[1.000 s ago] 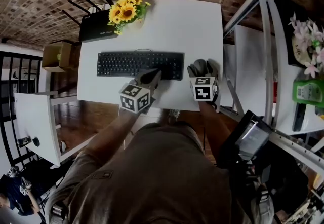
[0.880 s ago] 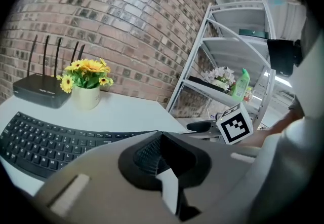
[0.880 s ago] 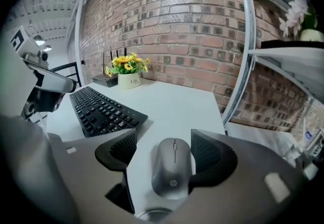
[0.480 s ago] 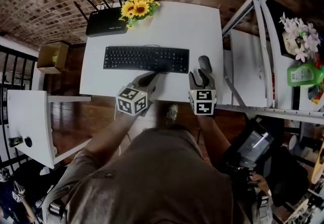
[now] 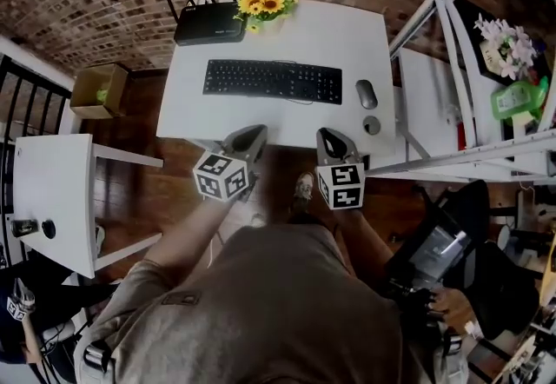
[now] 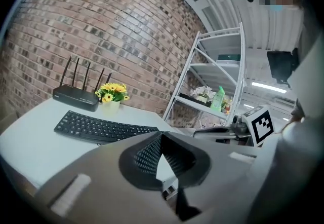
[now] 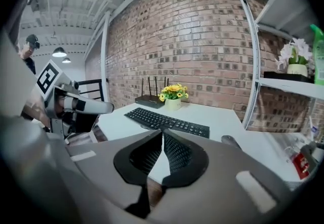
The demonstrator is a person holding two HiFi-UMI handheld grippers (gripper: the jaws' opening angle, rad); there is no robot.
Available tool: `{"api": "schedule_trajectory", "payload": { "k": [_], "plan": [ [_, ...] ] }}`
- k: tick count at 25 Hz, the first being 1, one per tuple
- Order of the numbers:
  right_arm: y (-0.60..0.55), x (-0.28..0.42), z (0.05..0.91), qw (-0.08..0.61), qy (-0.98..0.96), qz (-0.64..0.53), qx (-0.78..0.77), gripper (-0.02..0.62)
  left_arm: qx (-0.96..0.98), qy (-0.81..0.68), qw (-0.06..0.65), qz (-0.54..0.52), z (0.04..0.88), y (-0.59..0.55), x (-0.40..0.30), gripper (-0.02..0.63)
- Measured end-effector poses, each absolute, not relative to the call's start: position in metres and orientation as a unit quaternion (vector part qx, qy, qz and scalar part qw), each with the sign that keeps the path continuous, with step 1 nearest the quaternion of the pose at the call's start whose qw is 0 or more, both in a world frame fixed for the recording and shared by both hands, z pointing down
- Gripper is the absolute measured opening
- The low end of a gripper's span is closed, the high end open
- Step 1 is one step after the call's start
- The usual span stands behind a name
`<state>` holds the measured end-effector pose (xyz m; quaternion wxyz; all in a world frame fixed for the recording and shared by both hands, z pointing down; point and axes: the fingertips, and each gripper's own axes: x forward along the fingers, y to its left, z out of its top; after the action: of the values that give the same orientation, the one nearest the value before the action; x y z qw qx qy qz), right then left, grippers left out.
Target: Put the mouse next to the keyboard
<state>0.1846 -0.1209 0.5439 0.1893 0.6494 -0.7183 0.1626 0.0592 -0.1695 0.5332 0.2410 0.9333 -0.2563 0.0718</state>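
Right gripper (image 7: 162, 132): jaws had just been closing, tips met, nothing between them. Left gripper (image 6: 161, 136): jaws pressed together, empty. Both were held off the near edge of the white table (image 5: 347, 35), touching nothing. Mouse (image 5: 366, 94): on the table, just right of the keyboard (image 5: 272, 80), not touching it. Router (image 5: 208, 23) and sunflowers (image 5: 267, 2): at the far edge.

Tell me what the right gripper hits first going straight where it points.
The right gripper, its jaws just closing with nothing between them, would likely meet the bare white table first, short of the keyboard; depth is unclear.
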Motion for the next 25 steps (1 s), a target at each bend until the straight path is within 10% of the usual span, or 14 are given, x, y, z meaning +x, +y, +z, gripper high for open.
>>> {"api": "schedule_trajectory", "payload": {
  "k": [25],
  "plan": [
    [-0.023,0.138,0.503,0.122,-0.745,0.171,0.633,0.014,0.944,-0.243,0.224,0.019,0.487,-0.087,0.042,-0.007]
  ]
}}
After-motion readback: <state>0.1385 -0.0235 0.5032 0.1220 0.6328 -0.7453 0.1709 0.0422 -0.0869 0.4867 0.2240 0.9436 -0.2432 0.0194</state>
